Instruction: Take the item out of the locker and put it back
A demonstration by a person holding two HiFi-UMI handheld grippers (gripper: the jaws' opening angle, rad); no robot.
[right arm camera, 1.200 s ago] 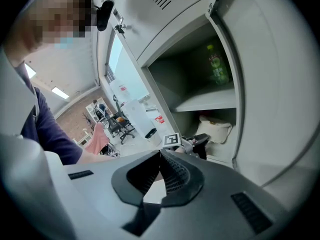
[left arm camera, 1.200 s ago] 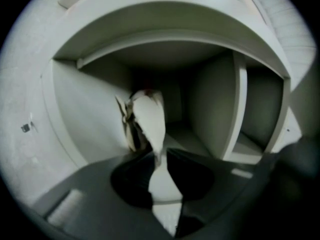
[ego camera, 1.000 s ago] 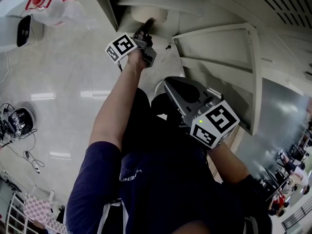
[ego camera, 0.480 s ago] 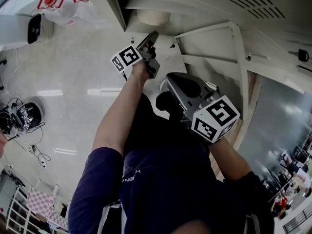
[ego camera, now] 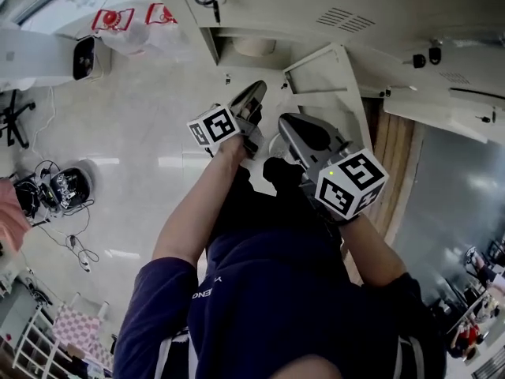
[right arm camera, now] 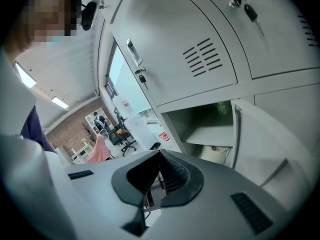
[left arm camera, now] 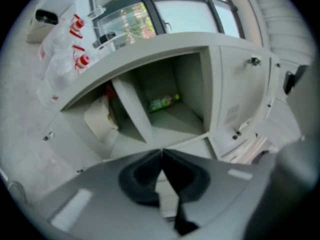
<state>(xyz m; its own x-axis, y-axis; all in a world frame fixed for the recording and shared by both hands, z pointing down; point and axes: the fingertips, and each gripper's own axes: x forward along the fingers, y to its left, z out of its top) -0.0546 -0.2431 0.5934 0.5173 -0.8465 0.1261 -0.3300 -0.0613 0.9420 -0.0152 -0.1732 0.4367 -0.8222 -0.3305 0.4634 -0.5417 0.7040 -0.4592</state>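
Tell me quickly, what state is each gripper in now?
Left gripper: just closed, shut, nothing between the jaws.
Right gripper: shut, holding nothing.

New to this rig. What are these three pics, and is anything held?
No robot: a person holds a two-jaw gripper in each hand. The head view looks down from the person's head at the left gripper and right gripper, each with a marker cube, before a locker whose door stands open. The other two views come from cameras riding on the grippers, looking along their jaws. Inside, a green item lies on the shelf, a pale item below it. Nothing is held: the left jaws have just closed empty; the right jaws are together too.
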